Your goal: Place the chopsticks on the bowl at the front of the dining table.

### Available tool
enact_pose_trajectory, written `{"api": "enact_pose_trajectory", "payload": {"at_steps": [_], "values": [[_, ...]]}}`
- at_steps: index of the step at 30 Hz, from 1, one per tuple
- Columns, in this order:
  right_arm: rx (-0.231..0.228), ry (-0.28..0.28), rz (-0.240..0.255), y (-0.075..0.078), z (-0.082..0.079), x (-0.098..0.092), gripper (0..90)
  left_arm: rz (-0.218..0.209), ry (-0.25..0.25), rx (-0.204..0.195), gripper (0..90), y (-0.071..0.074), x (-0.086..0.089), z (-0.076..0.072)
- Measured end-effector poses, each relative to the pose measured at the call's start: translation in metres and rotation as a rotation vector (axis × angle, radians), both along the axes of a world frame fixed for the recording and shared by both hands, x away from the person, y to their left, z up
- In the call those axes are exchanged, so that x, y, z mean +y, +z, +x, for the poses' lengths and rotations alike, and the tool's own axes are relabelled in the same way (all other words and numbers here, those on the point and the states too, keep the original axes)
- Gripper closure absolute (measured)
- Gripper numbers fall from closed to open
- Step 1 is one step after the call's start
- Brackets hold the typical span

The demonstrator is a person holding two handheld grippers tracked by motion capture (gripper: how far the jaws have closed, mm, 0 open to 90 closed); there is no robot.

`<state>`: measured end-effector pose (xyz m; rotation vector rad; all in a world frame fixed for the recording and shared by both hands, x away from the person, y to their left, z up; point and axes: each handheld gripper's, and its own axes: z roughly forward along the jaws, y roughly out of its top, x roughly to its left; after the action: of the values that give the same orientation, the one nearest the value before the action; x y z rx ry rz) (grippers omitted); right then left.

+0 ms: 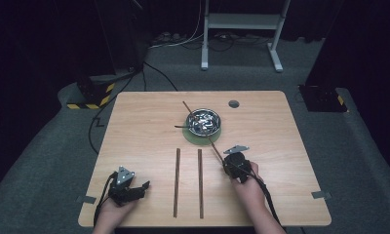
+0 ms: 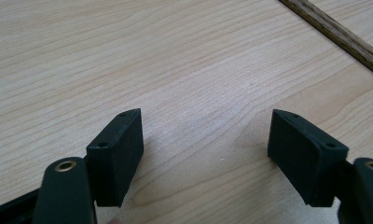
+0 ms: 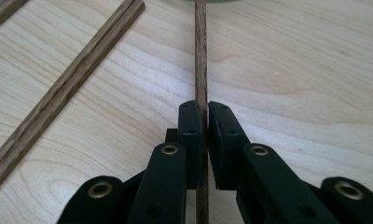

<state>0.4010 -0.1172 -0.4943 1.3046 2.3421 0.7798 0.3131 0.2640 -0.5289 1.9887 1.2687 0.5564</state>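
- Sticks are the work here: your right gripper [image 3: 204,122] is clamped on a thin wooden stick [image 3: 201,60], its pads pressed against both sides of it.
- That stick lies on the bench [image 1: 290,146] and runs from the gripper up toward the metal bowl [image 1: 203,122]; its far end reaches the green mat [image 1: 193,138] under the bowl.
- Two more sticks [image 1: 177,181] lie side by side on the bench, nearer you than the bowl and to the left of the held one.
- Another stick [image 1: 187,108] pokes out from behind the bowl on its far left.
- Your left gripper [image 2: 205,149] stands wide open over bare wood, well to the left of the bowl and holding nothing.
- To lift cleanly, keep the squeeze steady and raise the stick level, since you hold it near one end and the long free part will likely droop or swing.
- Draw the far tip away from the bowl first, so it does not catch the mat or rim.
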Motion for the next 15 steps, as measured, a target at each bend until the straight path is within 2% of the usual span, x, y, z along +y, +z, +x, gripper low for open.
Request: {"api": "enact_pose_trajectory", "payload": {"at_steps": [5,15], "values": [[-0.009,-0.009,0.005,0.009,0.003,-0.003,83.7,0.0,0.0,0.0,26.8,0.0,0.0,0.0],[-0.056,-0.027,-0.001,0.024,0.008,-0.007,84.2,-0.003,0.0,-0.003,26.8,0.0,0.0,0.0]]}}
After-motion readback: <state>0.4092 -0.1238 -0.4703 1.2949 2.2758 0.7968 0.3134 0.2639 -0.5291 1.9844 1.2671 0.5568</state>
